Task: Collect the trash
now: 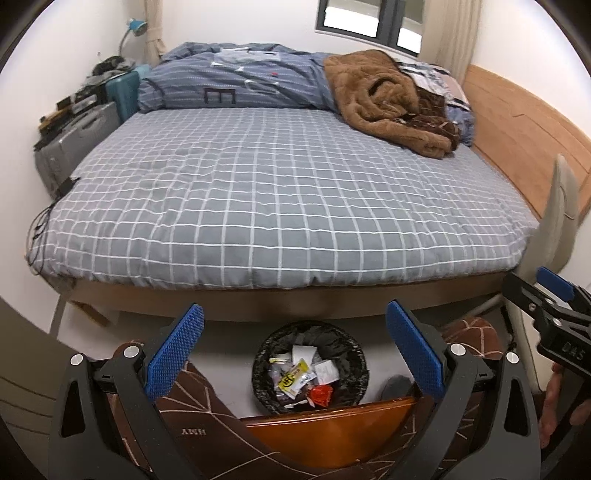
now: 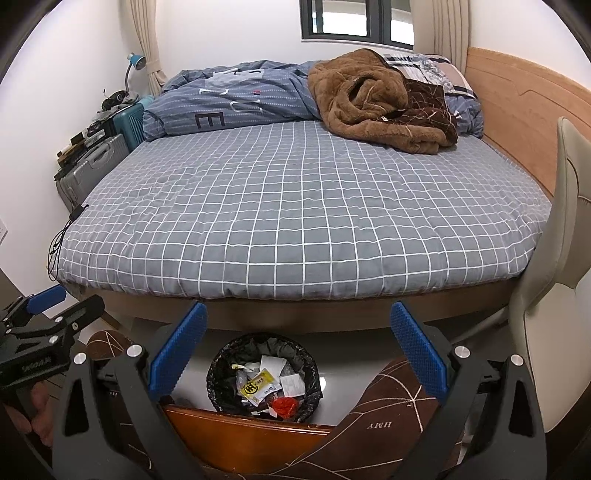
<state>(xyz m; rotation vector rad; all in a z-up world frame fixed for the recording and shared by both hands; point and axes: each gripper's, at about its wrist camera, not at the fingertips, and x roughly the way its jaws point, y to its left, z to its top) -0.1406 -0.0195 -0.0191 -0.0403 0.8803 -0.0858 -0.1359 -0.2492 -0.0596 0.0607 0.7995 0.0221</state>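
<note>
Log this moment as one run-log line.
left gripper: open, empty | right gripper: open, empty | trash bin: on floor by bed, holds wrappers | bed top: no loose trash visible

Bed (image 2: 295, 206) as landmark: grey sheet with white grid, wooden frame. Blue striped duvet (image 2: 236, 96) bunched at its far edge, brown fleece blanket (image 2: 369, 103) heaped on the far right corner, patterned pillow (image 2: 436, 70) partly under it. Wooden headboard (image 2: 517, 107) runs along the bed's right side. Left of the bed by the wall: teal suitcase (image 2: 129, 123), grey suitcase (image 2: 92, 170) (clutter on top, too small to tell), blue desk lamp (image 2: 136, 61) behind. Window (image 2: 354, 20) above the far edge. Cream chair (image 2: 546, 295) at the near right corner.
</note>
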